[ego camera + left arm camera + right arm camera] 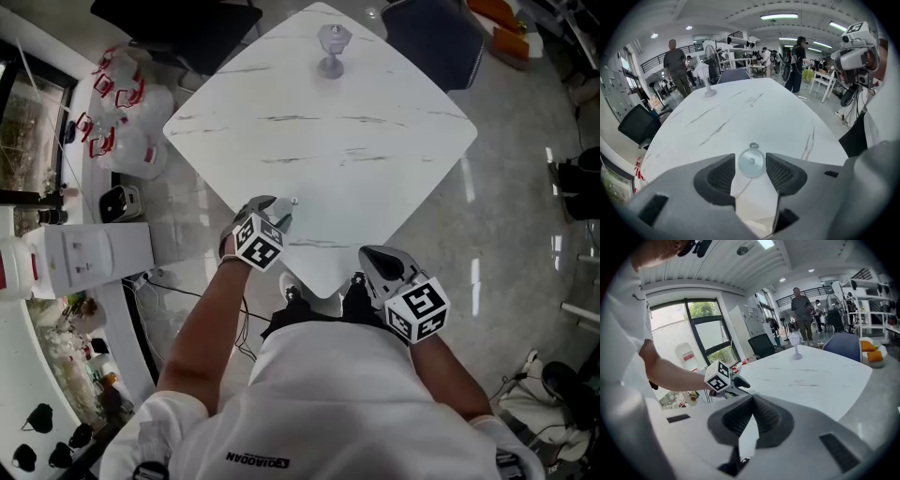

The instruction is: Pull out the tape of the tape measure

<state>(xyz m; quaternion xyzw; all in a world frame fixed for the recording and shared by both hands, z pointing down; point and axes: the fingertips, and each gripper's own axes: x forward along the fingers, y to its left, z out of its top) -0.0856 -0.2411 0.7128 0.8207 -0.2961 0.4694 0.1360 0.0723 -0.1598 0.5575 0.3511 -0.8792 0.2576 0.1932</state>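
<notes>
A small round clear tape measure (751, 162) with a tiny ring on its far side lies on the white marbled table (356, 141), near the corner closest to me. My left gripper (750, 169) rests low over that corner. Its jaws stand apart with the tape measure between the fingertips, and a thin gap shows on each side. In the head view the tape measure (293, 201) sits just at the tip of the left gripper (279, 213). My right gripper (368, 254) hangs off the table's near corner, shut and empty. The right gripper (751, 397) faces the left gripper (739, 382).
A clear stemmed glass (333, 47) stands at the far end of the table. Dark chairs (441, 37) flank the far corner. A water dispenser (94, 253) and bottles stand on the left floor. A person (675, 63) stands well beyond the table.
</notes>
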